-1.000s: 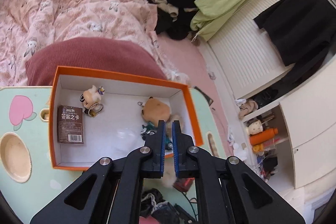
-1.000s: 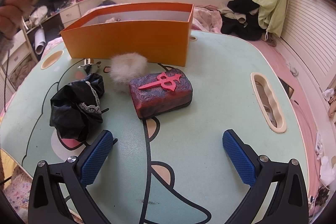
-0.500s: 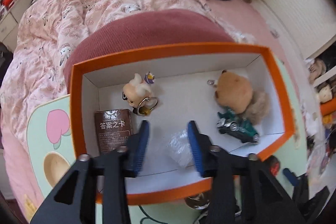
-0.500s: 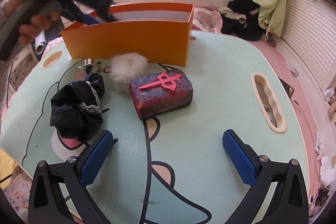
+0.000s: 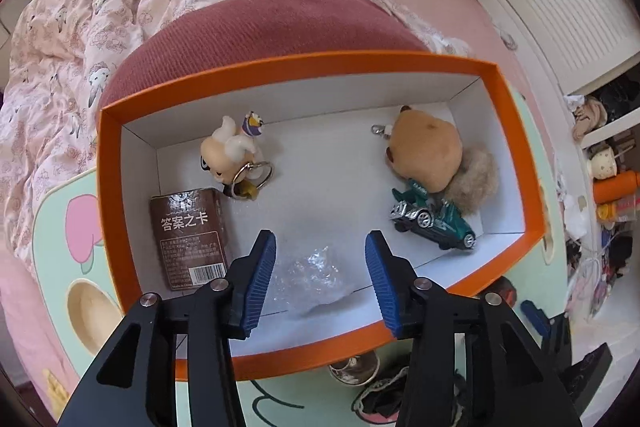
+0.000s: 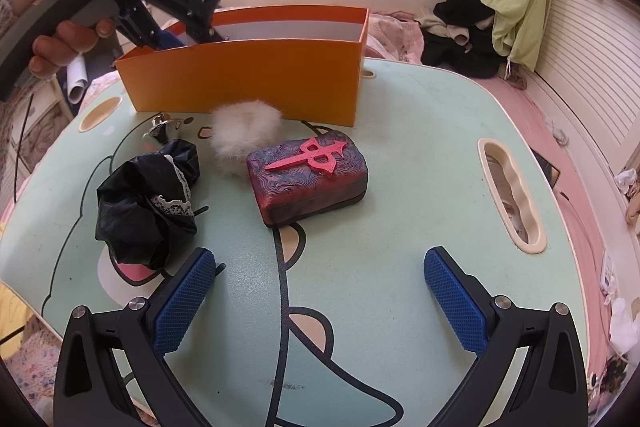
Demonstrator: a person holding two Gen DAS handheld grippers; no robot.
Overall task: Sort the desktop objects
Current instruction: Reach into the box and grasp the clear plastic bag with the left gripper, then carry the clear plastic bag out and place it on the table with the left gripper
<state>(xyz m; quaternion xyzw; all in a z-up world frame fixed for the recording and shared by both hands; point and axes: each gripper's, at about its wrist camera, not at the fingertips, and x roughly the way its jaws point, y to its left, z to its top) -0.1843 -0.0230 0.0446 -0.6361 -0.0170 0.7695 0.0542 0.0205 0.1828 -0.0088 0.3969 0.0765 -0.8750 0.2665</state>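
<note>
I am working at a pale green cartoon-printed lap table (image 6: 400, 155) set against a bed with a pink floral quilt (image 5: 120, 7). My left gripper (image 5: 320, 267) points steeply down into the orange cardboard box with a white lining (image 5: 516, 147), and its jaws are opening; a crumpled clear plastic wrapper (image 5: 316, 275) lies on the box floor between the blue pads, which no longer press it, so I judge it released. Further out in the box sit a brown card pack (image 5: 188, 235), a cream figurine keychain (image 5: 232, 155), a tan plush keychain (image 5: 424, 155) and a teal toy car (image 5: 432, 223). My right gripper (image 6: 320, 299) hangs low over the table with its jaws wide and empty. Straight ahead of it, nearer to it than to the left hand (image 6: 60, 11), lies the red and blue marbled box with a pink emblem (image 6: 308, 179), long axis running left to right across the jaws. A white fluffy pompom (image 6: 244, 131) touches its far corner; a black lace-trimmed cloth (image 6: 148, 203) lies to the left.
</note>
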